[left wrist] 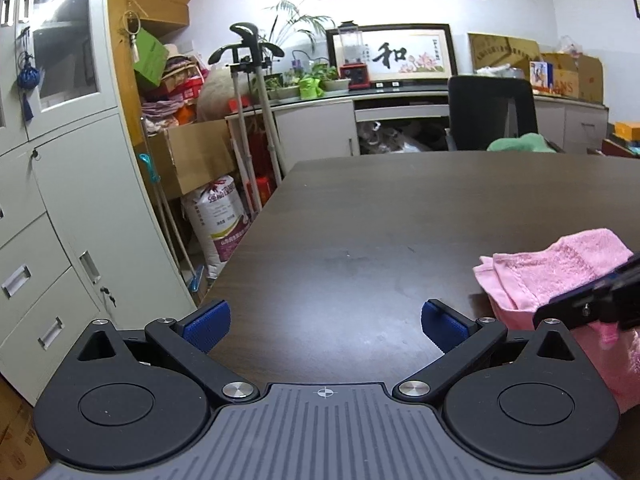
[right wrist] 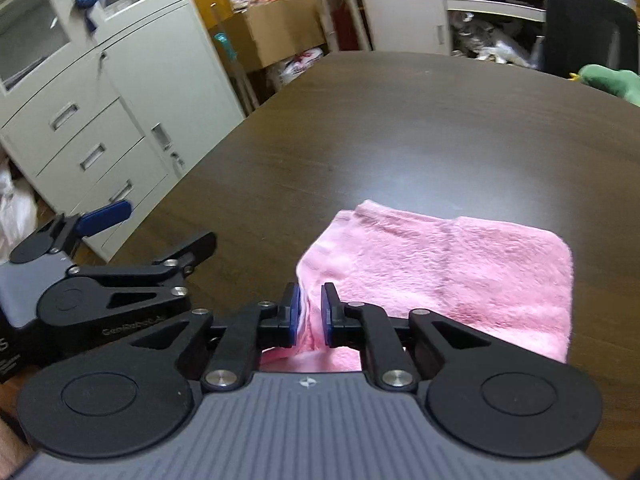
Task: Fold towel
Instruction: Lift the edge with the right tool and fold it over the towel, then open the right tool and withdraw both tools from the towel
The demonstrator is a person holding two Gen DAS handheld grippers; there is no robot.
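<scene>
A pink towel (right wrist: 440, 272) lies folded into a rough rectangle on the dark wooden table (right wrist: 400, 128), near its front right. My right gripper (right wrist: 310, 312) sits at the towel's near left corner. Its blue pads stand a narrow gap apart, and a raised ridge of the towel's edge stands loosely between them. My left gripper (left wrist: 325, 322) hovers open over bare table to the left of the towel (left wrist: 552, 272), with nothing between its fingers. It also appears at the left of the right wrist view as the left gripper (right wrist: 156, 228). A finger (left wrist: 576, 308) of the right gripper lies over the towel.
A green soft thing (left wrist: 520, 143) rests at the table's far edge, in front of a black chair (left wrist: 492, 116). Grey metal cabinets (left wrist: 80, 200) line the left wall. A cardboard box (left wrist: 192, 156) and a sack (left wrist: 220, 220) stand on the floor past the table's left edge.
</scene>
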